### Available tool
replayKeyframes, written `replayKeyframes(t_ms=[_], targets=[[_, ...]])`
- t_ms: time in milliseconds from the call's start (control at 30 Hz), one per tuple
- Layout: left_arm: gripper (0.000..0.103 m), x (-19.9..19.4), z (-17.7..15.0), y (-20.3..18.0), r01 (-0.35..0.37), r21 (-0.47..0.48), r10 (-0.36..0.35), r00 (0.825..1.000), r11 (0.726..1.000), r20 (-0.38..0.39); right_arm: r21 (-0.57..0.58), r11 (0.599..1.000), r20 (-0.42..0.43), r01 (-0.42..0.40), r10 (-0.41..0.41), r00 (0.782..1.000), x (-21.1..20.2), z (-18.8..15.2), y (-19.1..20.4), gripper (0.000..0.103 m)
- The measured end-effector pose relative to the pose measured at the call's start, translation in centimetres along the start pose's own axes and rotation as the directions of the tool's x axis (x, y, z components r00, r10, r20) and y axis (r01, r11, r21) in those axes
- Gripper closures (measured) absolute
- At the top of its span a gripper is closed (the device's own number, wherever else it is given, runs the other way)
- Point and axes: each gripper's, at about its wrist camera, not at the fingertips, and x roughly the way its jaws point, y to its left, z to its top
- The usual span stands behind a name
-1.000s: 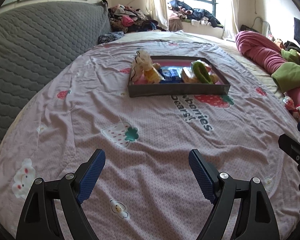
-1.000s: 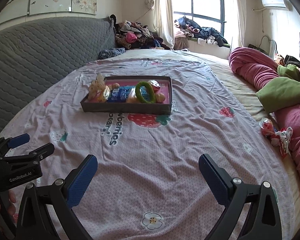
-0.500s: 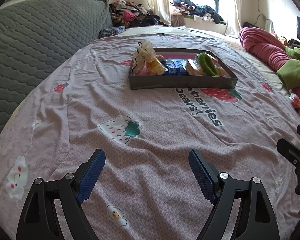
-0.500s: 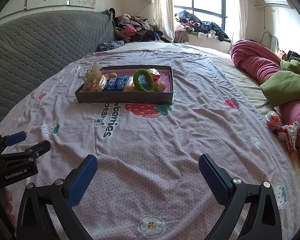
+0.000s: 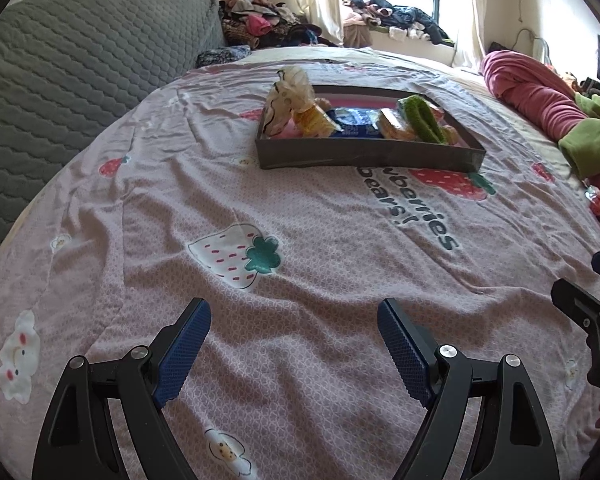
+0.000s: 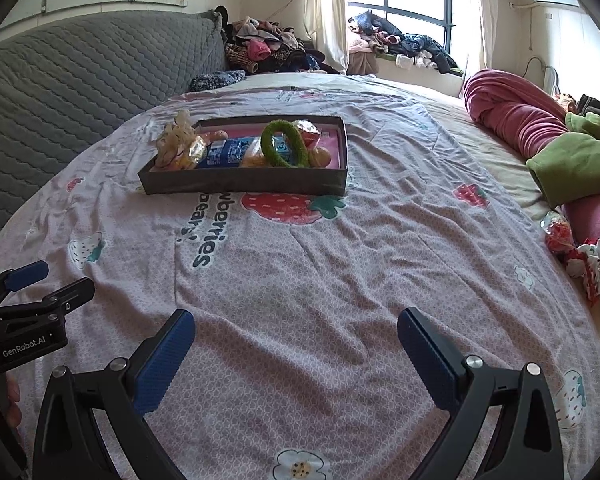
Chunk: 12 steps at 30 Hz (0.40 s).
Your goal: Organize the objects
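Observation:
A dark shallow box (image 5: 368, 154) (image 6: 244, 180) with a pink floor sits mid-bed on the strawberry-print sheet. It holds a green fuzzy ring (image 6: 282, 148) (image 5: 422, 120), a blue packet (image 6: 230, 152) (image 5: 354, 122), a yellow snack pack (image 5: 314, 120) and a crinkled clear bag (image 5: 288, 96) (image 6: 176, 140). My left gripper (image 5: 294, 320) is open and empty, low over the sheet, well short of the box. My right gripper (image 6: 296, 330) is open and empty too, beside the left one (image 6: 32, 292).
A grey quilted headboard (image 5: 72, 68) runs along the left. A rolled pink blanket (image 6: 516, 116) and a green cloth (image 6: 572, 164) lie on the right, with a red-and-white wrapper (image 6: 568, 244) by them. Clothes pile up under the window (image 6: 396, 48).
Both grippers have moved forward toward the box, which now looks nearer and larger in both views. Both stay open and empty.

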Motion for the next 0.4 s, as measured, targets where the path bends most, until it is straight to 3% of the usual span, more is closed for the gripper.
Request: replayKeyframes(t_ms=[400], targets=[[0.017,2.3,-0.5,0.4,0.008,-0.008,-0.009,1.000,1.000,-0.004,-0.006,1.000,-0.040,0.008,-0.008,0.999,2.2,-0.9,0.2,0.001]])
